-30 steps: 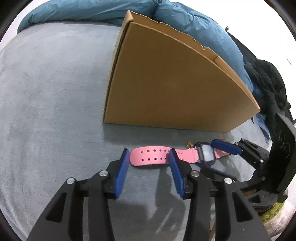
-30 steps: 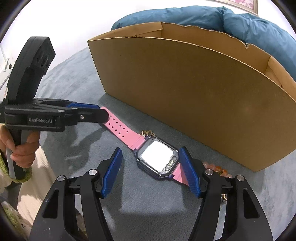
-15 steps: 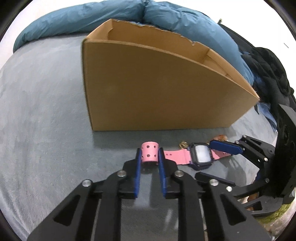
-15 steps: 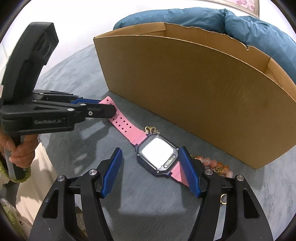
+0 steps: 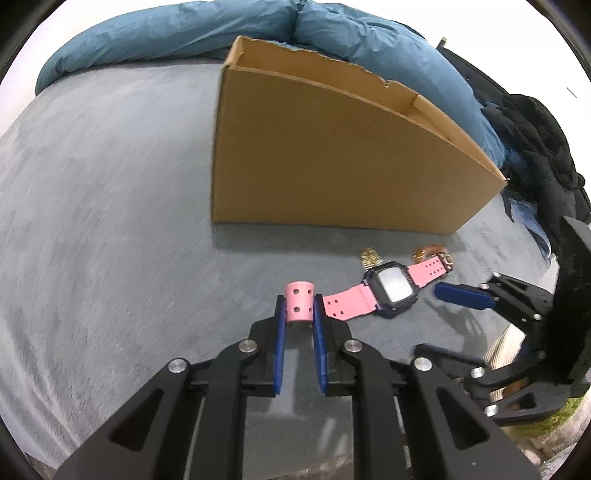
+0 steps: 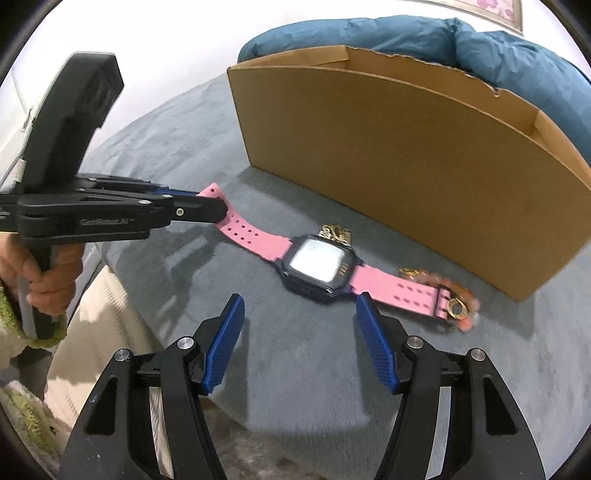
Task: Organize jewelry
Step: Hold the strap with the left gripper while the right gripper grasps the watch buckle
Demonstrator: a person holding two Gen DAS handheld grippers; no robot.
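Both wrist cameras look steeply down, close over the grey bedcover (image 5: 110,221), sharing the cardboard box (image 6: 406,155).

Pink watch strap (image 5: 343,304) dotted with holes, dark navy watch case (image 6: 317,267), plain brown cardboard box (image 5: 332,155), grey bedcover (image 5: 110,203), teal duvet (image 5: 184,33), blue gripper pads (image 6: 225,345)

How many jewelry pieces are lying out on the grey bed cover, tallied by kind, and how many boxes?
Watches: 1, the pink watch, one strap end pinched in the left gripper.
Gold trinkets: 1, a small gold piece behind the watch face.
Bead bracelets: 1, the orange bead bracelet with gold rings.
Boxes: 1, the cardboard box.
Total: 4.
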